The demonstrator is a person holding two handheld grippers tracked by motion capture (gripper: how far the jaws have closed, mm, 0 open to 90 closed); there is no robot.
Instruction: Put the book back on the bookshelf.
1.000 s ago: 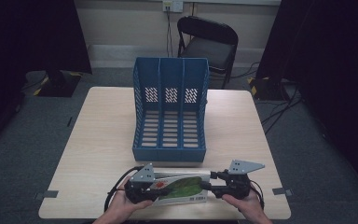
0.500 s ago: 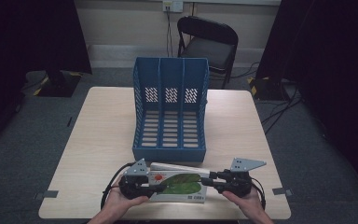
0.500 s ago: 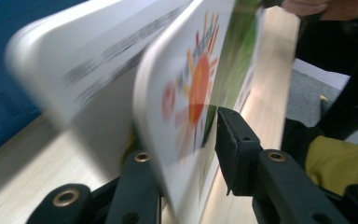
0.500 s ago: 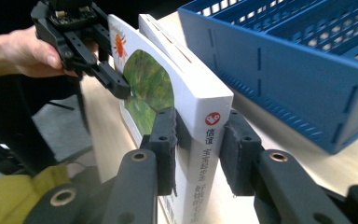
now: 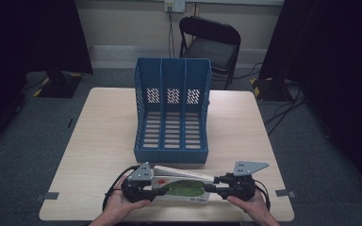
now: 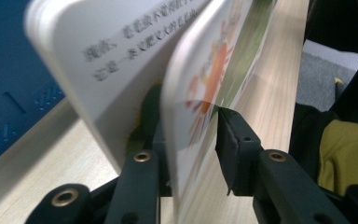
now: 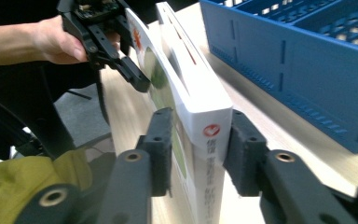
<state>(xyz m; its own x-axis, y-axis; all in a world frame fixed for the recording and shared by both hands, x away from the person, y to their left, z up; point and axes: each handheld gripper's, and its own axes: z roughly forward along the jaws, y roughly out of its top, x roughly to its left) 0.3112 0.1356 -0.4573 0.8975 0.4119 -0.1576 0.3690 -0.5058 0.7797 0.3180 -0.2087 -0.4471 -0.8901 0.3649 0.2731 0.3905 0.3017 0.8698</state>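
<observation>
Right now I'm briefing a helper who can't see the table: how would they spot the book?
Find the blue file rack in the middle of the table. Just in front of it, at the near edge, the book is held between the left gripper and the right gripper. It is white with a green and orange cover picture.

Your high view looks down on the whole table [image 5: 99, 141] from above; both gripper views sit close, sharing the book [image 7: 200, 112] and blue rack [image 7: 307, 60].
</observation>
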